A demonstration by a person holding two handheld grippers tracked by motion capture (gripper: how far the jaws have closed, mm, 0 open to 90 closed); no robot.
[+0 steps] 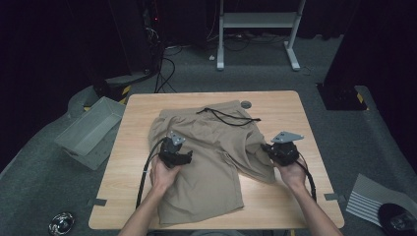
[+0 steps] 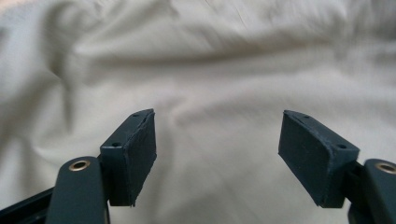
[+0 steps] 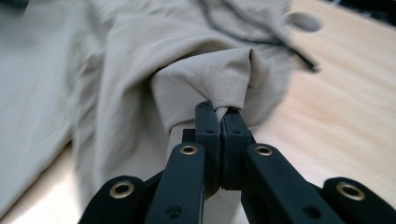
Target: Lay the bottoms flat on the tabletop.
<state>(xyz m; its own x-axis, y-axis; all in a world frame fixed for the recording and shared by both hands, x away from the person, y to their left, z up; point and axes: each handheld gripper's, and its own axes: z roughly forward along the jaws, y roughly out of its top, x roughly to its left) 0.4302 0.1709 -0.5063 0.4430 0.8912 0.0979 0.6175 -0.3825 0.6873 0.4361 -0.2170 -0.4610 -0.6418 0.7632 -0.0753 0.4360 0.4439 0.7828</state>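
Nearest to the camera in the high view come two forearms from the bottom edge, each hand with a gripper on a pair of beige shorts that lies on the wooden table. These shorts are spread over the middle of the table, waistband at the far side with a black drawstring on top, legs toward the near edge.

Right gripper is at the right side of the garment. In the right gripper view its jaws are together and clamped on a fold of the fabric, which bunches up just above the tips. I judge this pinch is for lifting the right edge & bringing it over toward the middle, i.e. a fold of the shorts. Cloth around the pinch is raised from the table, so the edge is already a bit off the wood.

Left gripper is over the left part of the shorts, w/ jaws wide apart; the left gripper view looks between them at wrinkled cloth, nothing pressed. Probably it waits to take the left side, or to hold the fabric down while the right one pulls.

At the left, off the table, stands a grey bin, well apart from the work.
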